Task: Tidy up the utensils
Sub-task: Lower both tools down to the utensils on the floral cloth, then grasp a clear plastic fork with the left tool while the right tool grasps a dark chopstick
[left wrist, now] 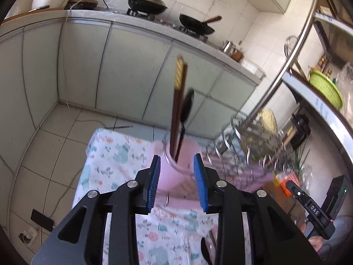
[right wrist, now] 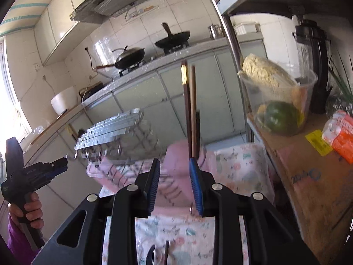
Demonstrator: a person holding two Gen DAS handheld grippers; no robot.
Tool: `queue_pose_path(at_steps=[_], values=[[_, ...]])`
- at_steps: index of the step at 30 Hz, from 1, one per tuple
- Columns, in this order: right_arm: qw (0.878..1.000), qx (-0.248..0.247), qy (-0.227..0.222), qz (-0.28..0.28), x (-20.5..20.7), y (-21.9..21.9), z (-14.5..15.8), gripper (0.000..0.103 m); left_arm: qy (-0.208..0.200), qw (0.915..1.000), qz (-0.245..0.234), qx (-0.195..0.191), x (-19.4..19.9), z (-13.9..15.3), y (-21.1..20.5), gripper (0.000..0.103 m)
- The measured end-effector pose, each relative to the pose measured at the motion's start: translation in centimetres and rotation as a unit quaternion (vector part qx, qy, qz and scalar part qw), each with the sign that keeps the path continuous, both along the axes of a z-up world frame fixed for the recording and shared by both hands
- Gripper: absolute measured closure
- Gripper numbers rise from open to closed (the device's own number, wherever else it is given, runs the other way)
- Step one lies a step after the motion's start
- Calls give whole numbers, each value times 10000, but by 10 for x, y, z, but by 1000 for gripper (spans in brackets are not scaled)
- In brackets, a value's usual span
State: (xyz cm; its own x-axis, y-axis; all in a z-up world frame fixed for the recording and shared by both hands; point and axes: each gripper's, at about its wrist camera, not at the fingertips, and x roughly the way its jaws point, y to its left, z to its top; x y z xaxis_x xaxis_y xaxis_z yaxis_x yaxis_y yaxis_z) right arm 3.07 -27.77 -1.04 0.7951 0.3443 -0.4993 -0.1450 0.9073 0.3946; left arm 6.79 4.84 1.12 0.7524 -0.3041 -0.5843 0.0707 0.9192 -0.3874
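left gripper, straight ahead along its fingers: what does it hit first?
Probably the pink cup: it sits directly between and beyond the left gripper fingers, jaws open and empty. The chopsticks and dark spoon stand inside it. Depth is hard to judge.

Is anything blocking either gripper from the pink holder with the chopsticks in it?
Nothing visible does. The left gripper and right gripper both stand open with the pink holder straight ahead. The metal dish rack sits off to one side, out of both paths.
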Motion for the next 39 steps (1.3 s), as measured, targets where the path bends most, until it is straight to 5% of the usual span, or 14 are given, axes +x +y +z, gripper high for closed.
queue_pose_path(at_steps=[7, 13, 21, 31, 39], values=[[9975, 87, 651, 279, -20, 16, -45, 76, 886, 9941, -584, 203, -21, -59, -36, 72], [9917, 310, 1173, 420, -27, 21, -77, 76, 2085, 9717, -1101, 141, -26, -120, -66, 73], [9801, 506, 1811, 630, -23, 21, -106, 79, 2778, 9516, -1232, 458, -23, -158, -95, 84], [9716, 749, 2129, 715, -13, 18, -118, 79, 3017, 9415, -1195, 908, -4, -177, -117, 91], [9567, 571, 2606, 1166, 13, 48, -125, 79, 2788, 9503, -1221, 652, -7, -171, -105, 92]])
